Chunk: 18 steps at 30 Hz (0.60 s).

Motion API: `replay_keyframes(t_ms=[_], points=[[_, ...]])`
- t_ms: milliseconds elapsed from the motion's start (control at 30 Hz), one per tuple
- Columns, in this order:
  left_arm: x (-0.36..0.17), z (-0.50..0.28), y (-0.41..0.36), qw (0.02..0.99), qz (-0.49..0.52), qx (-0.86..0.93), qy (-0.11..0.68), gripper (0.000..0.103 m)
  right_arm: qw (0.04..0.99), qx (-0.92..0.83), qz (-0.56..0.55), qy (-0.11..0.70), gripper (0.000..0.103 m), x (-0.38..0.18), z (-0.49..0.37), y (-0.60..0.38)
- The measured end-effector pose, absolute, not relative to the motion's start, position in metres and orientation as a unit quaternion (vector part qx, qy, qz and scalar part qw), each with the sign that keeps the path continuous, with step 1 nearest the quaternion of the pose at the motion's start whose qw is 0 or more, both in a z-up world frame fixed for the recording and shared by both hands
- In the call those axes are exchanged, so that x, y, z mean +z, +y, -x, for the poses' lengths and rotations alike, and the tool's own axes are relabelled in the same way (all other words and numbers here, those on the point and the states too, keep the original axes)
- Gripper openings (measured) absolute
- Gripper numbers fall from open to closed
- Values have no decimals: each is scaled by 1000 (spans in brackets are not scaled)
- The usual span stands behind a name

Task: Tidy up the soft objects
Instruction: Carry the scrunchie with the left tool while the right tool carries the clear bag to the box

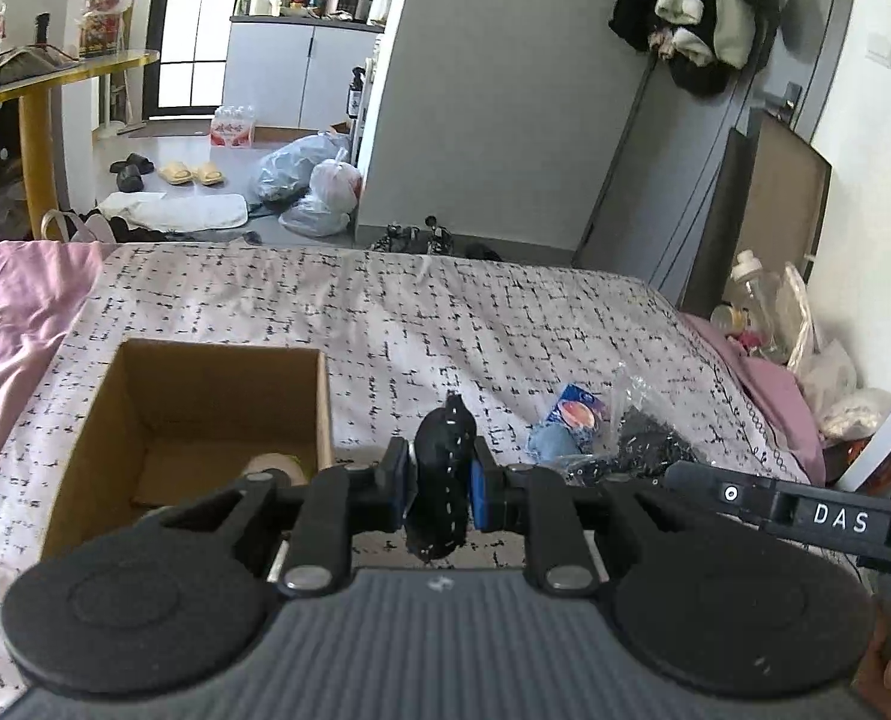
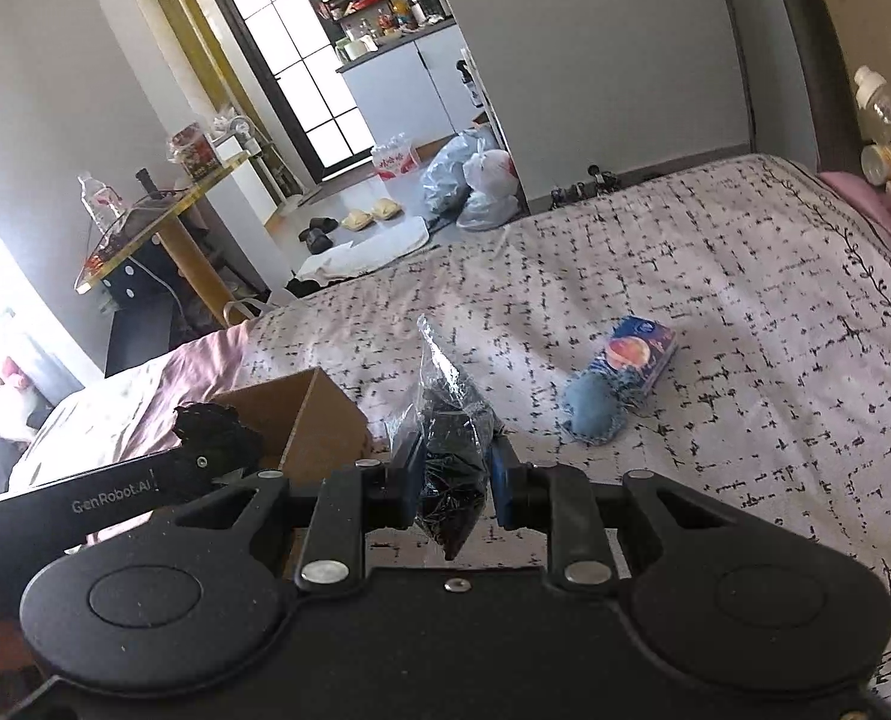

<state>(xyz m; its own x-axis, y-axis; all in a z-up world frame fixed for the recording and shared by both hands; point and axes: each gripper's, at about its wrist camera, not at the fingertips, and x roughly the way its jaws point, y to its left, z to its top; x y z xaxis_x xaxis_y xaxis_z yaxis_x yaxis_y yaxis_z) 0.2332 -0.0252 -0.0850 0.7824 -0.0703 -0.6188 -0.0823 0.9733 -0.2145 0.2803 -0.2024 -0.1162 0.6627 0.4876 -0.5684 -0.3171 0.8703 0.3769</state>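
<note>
Left gripper (image 1: 442, 489) clamped on black cloth (image 1: 442, 468), held above bed (image 1: 445, 312). Right gripper (image 2: 454, 480) clamped on plastic bag (image 2: 451, 450) containing dark material. Box (image 1: 205, 414) left, a roll (image 1: 277, 468) inside. Beyond: blue cloth (image 2: 592, 414), packet (image 2: 637, 354).

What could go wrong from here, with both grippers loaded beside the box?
1. The left gripper pinches the black fabric bundle only across its middle, and both ends stick out, so it might slip free short of the cardboard box.
2. The right gripper clamps a crinkly clear plastic bag of dark items; the film could slide or tear.
3. The two grippers sit close together near the box and may collide.
</note>
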Motion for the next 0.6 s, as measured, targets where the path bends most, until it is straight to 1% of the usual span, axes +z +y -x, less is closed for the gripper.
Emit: replay_keyframes(t_ms=[600], points=[[-68,-207,35,942,129,30,308,19,908,248,-102,320,23,-102,-264,-154]])
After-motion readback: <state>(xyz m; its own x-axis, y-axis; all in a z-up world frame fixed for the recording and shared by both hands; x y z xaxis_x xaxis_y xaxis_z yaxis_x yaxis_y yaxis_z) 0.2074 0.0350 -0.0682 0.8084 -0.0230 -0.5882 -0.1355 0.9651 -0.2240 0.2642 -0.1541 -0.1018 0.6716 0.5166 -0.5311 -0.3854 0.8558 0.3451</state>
